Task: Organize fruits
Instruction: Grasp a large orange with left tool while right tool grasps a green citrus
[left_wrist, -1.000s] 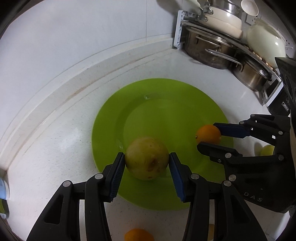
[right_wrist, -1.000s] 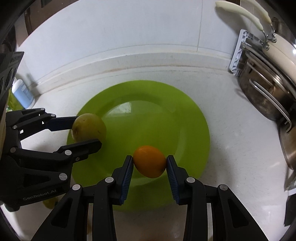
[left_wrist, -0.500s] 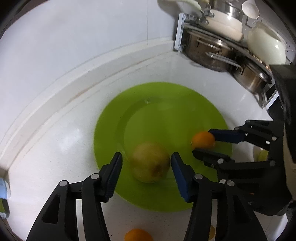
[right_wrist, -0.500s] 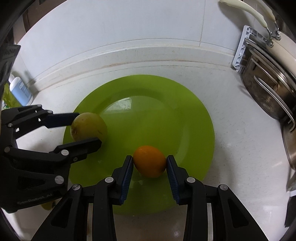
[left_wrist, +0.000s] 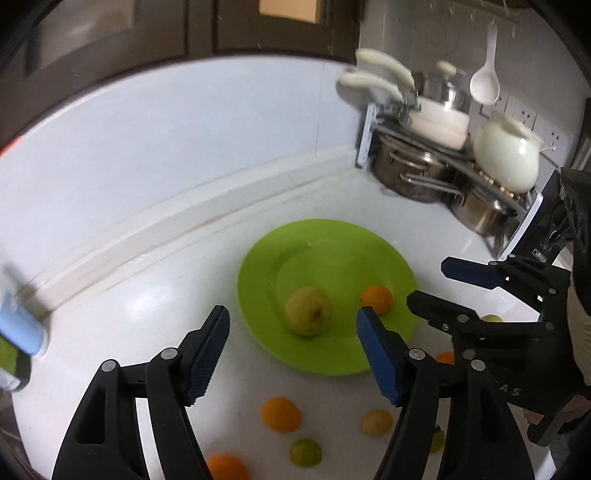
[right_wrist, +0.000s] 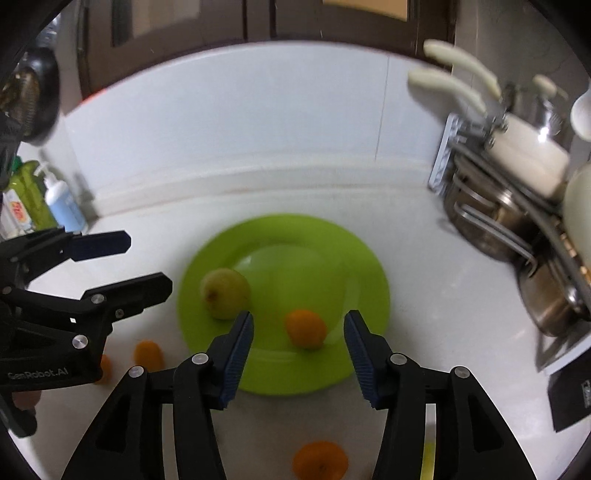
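Both claws, left claw (left_wrist: 291, 334) and right claw (right_wrist: 298, 341), gape wide and empty above the green plate's (left_wrist: 332, 236) near rim. On that plate a pear (left_wrist: 307, 312) sits beside an orange (left_wrist: 376, 300), apart.

— Where does the round green plastic plate (left_wrist: 325, 236) sit?
— At my twelve, on the white stone counter (left_wrist: 147, 295). The round yellow-green fruit (left_wrist: 307, 312) lies on it, just off the middle toward seven, and the small orange (left_wrist: 376, 300) at its three.
— And off the plate?
— I see a loose orange fruit (left_wrist: 280, 413) at six, before the plate. The steel pot rack (left_wrist: 424, 177) stands behind at two.
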